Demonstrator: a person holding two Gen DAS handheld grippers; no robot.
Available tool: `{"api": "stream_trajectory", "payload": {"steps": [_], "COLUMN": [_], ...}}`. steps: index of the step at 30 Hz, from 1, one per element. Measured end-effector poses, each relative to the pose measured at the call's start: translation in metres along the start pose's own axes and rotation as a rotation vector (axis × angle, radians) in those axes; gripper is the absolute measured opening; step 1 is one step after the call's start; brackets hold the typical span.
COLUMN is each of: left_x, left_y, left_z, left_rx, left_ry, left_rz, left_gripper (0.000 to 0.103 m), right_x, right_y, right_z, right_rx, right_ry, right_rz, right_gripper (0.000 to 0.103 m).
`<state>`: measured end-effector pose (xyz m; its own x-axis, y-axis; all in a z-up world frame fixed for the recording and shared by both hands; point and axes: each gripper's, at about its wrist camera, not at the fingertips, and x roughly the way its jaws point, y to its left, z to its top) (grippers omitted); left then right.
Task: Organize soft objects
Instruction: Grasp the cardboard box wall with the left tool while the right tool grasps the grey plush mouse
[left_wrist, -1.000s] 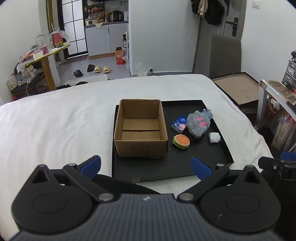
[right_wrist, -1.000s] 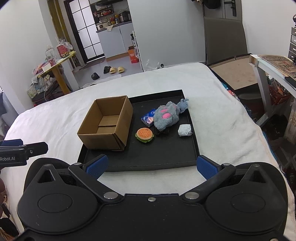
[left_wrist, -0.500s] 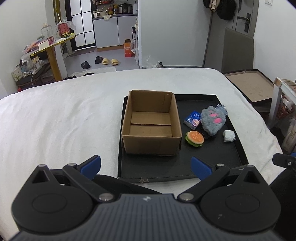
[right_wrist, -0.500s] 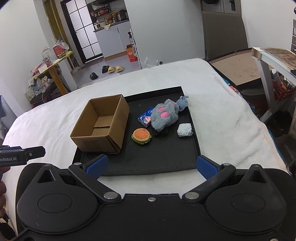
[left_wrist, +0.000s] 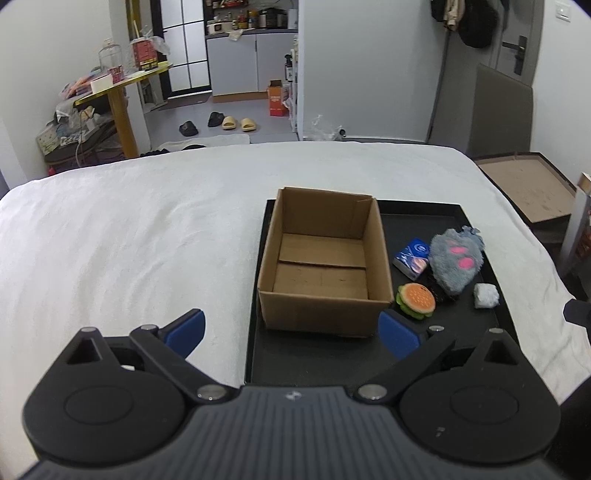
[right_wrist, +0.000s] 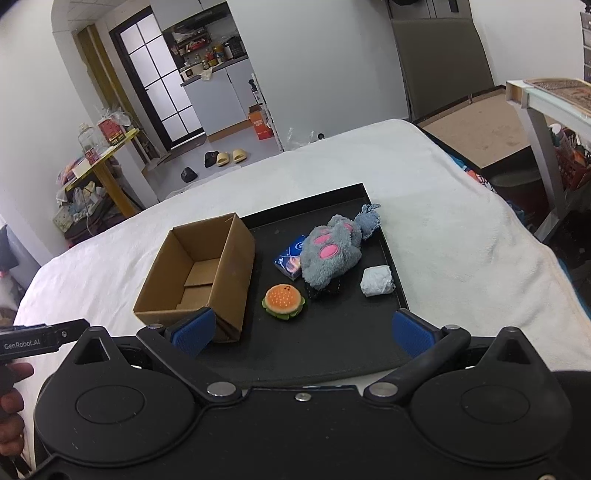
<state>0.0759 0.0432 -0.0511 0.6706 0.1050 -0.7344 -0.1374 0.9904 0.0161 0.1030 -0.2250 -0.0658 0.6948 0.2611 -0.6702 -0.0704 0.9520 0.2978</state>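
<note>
Both grippers, left gripper (left_wrist: 291, 330) and right gripper (right_wrist: 302, 332), gape wide, holding nothing; only the right view shows a hand (right_wrist: 11, 410) at lower left.

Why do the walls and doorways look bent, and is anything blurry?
Fisheye lenses: in the right wrist view the door frame bows strongly; in the left wrist view the bed edge curves. Both are evenly lit and sharp; the cardboard box and burger toy show clearly.

Black housings with round discs and silver screws carry blue-padded fingers (left_wrist: 184, 326); "GenRobot.AI" lettering shows.
</note>
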Motion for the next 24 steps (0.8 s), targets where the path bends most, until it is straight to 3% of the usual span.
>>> {"api": "stream_trajectory", "payload": {"steps": [8,14,24], "left_x": [0.026,0.049,0.093], "left_y": [0.006,0.009,0.017], "left_z": [0.012,0.022,0.030], "left_rx": [-0.020,-0.037,-0.061], "left_ry": [0.012,0.015,0.054], "left_rz": [0.021,0.041,0.065], "left_gripper": [0.098,0.090,0.076], "right_x": [0.032,0.066,0.119], "right_y": [-0.005,-0.010,-0.011], "right_z": [0.017,0.033,0.049], "right_rx": [0.031,0.059,0.040], "right_ry": [0.035,0.068,0.121], "right_rz": [0.022,0.028,0.016], "right_gripper": [0.097,0.090,0.089]}}
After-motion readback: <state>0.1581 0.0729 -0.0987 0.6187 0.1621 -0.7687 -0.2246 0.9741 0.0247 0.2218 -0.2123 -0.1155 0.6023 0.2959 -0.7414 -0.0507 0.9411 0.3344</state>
